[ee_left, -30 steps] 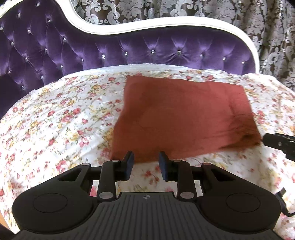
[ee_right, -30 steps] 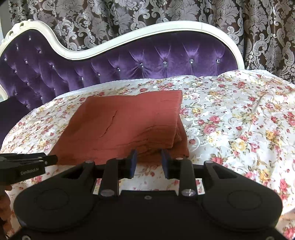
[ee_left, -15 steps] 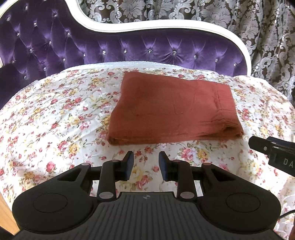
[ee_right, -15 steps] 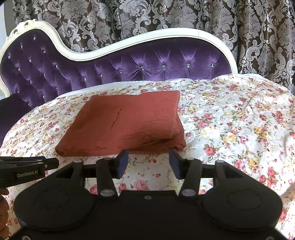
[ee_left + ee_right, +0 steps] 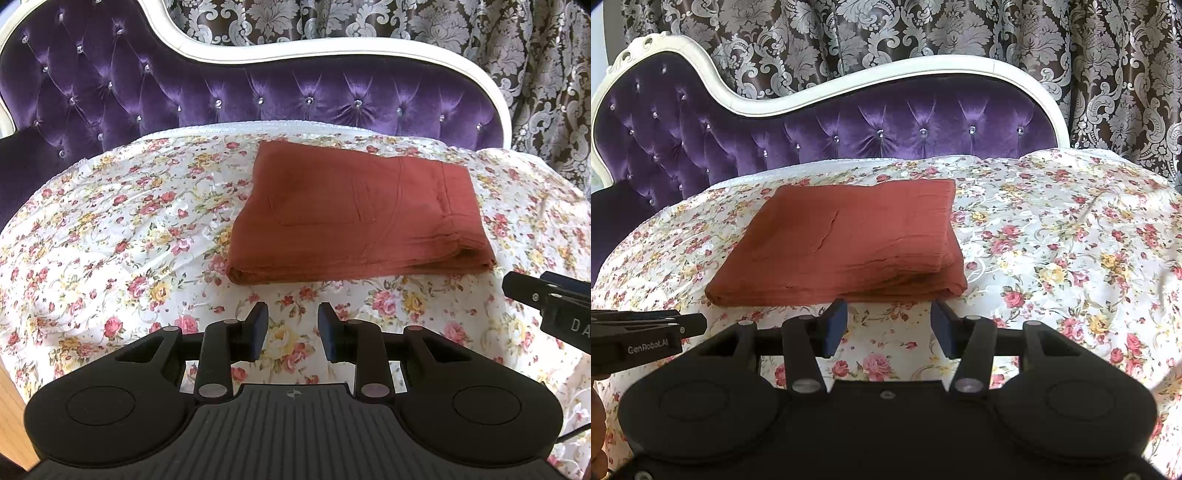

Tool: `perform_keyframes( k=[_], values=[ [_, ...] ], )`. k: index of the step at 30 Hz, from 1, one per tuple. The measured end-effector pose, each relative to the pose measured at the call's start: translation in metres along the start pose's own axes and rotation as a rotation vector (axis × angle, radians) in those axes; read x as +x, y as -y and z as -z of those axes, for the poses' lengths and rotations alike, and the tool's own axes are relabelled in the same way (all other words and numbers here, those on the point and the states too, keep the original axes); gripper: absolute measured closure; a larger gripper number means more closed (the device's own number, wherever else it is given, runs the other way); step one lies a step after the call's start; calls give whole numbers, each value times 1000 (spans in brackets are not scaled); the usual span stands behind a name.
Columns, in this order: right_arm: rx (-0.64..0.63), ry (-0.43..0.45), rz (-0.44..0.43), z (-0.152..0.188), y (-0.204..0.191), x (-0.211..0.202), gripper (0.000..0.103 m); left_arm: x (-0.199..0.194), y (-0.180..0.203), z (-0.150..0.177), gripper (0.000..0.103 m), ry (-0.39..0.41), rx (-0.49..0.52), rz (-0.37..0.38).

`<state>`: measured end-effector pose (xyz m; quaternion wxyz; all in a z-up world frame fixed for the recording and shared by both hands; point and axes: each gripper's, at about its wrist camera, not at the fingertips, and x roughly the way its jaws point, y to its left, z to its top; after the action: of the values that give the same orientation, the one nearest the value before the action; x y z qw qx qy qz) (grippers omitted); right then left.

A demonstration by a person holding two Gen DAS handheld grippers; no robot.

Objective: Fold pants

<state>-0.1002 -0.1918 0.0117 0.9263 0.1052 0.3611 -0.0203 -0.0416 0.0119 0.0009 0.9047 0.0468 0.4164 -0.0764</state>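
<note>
A purple button-tufted headboard with a curving white frame rises at the far side of a bed, ahead and to the left of the left gripper, with a dark damask-patterned curtain hanging behind it. The left gripper hovers above the floral bedspread, its blue-padded fingers partly spread with only the flowered cloth showing between them. Just beyond its fingertips, and slightly to their right, the rust-red pants lie folded into a flat, thick rectangle on the bedspread, a pocket outline and seams showing on the top layer and the stacked layers visible along the near right corner. The fingers do not touch the fabric. At the right of that view, the tip of the right gripper pokes in close to the pants' near right corner.

In the right wrist view, the left gripper enters from the left edge, near the bundle's near left corner. The right gripper is spread wide and grips nothing, its fingers poised just short of the near edge of the pants, which sit straight ahead and a little to its left. To its right, the bedspread stretches away bare.
</note>
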Motion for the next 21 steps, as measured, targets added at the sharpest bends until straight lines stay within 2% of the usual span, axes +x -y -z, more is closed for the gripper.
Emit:
perform_keyframes(
  k=[21],
  values=[
    [4, -33, 2, 1, 0, 9, 45, 6, 3, 0, 73, -27, 13, 0]
  ],
)
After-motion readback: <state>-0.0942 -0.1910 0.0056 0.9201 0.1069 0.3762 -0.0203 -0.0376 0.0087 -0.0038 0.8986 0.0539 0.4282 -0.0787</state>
